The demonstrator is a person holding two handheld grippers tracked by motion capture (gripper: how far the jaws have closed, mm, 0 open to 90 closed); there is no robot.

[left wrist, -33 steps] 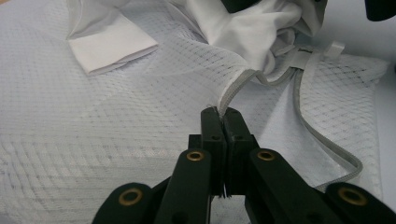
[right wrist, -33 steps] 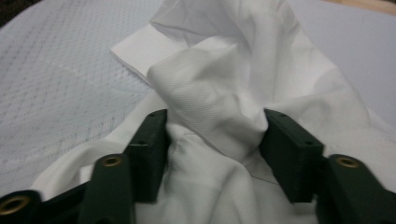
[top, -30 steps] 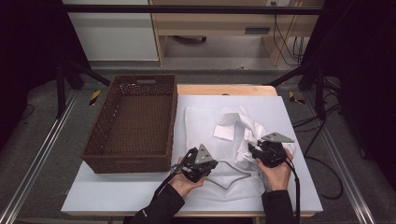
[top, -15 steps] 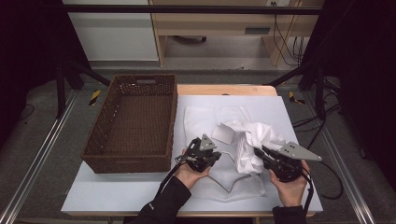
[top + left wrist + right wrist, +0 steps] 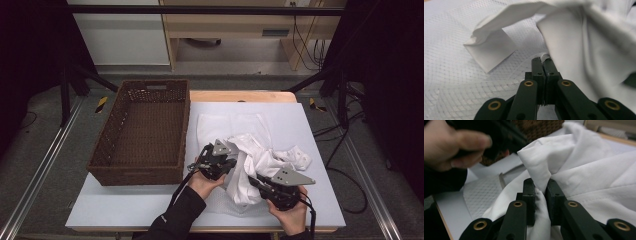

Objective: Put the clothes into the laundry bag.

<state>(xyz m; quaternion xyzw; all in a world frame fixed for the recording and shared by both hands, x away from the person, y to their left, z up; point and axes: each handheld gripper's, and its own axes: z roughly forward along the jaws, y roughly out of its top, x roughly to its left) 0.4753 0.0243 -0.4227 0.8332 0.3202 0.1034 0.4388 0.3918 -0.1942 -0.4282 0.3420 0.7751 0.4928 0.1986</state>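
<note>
A white garment [image 5: 260,157] lies crumpled on the white table [image 5: 125,207], with a mesh-lined part [image 5: 454,75] spread flat beneath. My left gripper [image 5: 231,163] sits at the garment's left side. In the left gripper view its jaws [image 5: 543,62] are shut on a thin edge of the white cloth [image 5: 579,50]. My right gripper [image 5: 253,180] is at the garment's near side, close to the table's front edge. Its jaws [image 5: 541,188] have just been closing and now pinch a fold of the white cloth [image 5: 584,170] between the pads.
A brown wicker basket [image 5: 145,131] stands on the left half of the table, close to the left hand. A flat folded part of the garment [image 5: 235,125] lies toward the far edge. Cables trail from both grippers toward the person.
My right gripper has moved toward the table's near edge, dragging its fold along. The garment has bunched up higher between the two grippers. The left gripper has barely shifted.
</note>
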